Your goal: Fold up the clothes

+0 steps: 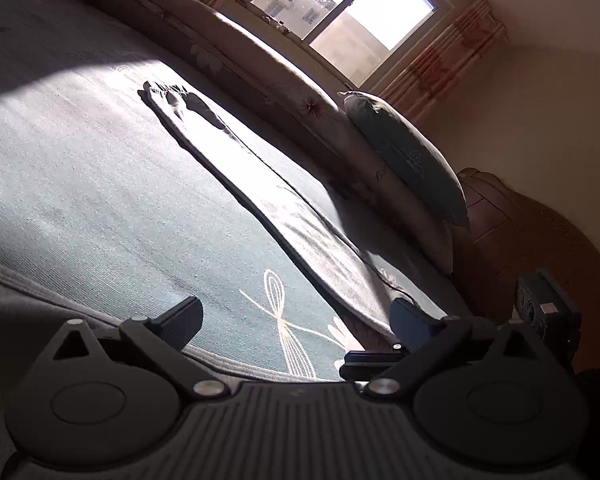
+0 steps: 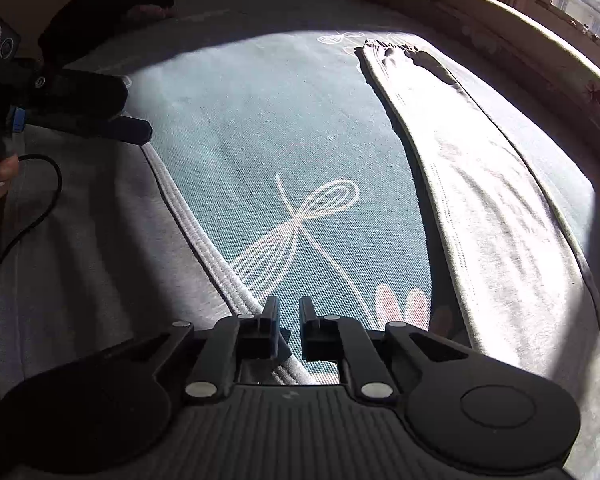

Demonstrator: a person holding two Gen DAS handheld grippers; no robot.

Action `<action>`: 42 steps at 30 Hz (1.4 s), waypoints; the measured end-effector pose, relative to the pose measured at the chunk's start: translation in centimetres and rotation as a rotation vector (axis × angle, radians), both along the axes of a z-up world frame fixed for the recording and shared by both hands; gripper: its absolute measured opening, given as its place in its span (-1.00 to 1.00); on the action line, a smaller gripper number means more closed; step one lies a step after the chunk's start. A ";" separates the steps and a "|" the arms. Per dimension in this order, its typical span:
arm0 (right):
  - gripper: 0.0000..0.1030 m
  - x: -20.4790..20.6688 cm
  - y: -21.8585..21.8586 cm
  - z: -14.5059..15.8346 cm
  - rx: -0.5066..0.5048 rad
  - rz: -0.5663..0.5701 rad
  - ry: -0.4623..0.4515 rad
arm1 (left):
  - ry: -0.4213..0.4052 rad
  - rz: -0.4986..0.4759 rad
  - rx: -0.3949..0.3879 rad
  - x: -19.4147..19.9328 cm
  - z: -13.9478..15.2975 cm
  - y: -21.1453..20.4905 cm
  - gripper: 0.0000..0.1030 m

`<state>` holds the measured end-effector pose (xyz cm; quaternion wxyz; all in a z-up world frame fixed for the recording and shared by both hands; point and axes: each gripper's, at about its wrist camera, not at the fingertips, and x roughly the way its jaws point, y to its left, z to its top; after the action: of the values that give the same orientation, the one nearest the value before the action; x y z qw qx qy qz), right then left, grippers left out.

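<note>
Stretched flat, the long grey knit garment (image 2: 496, 216) lies right on the teal patterned bed (image 2: 260, 120). Left hand-held gripper (image 1: 296, 316) gapes wide; right hand-held gripper (image 2: 289, 312) is nearly together, seemingly gripping nothing.

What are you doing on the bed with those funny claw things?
A person is folding clothes on a bed, holding a gripper in each hand. A grey garment lies spread over the teal bedspread, with one long part stretched out in the sunlight and a ribbed hem nearer the person. The left gripper is wide open and holds nothing. The right gripper is nearly closed, right by the hem, but I cannot tell whether it has pinched any cloth.
</note>
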<state>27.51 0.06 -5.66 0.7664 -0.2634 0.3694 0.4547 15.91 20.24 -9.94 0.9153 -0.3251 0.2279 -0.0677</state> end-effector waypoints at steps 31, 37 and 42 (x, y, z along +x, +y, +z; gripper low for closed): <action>-0.24 -17.1 -11.1 -1.0 0.307 -0.306 0.054 | 0.544 -0.261 0.459 -10.0 0.2 -6.8 0.90; -0.15 -15.9 -12.1 -3.8 0.250 -0.420 0.114 | 0.352 -0.232 0.487 -6.8 3.9 -7.6 0.92; -0.09 -18.9 -13.5 -3.5 0.271 -0.393 0.185 | 0.378 -0.246 0.442 -3.2 0.8 -9.3 0.92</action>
<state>8.63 -13.40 -9.16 0.8312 -0.0387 0.4180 0.3645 12.67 10.94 -9.18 0.8901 -0.0953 0.4408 -0.0653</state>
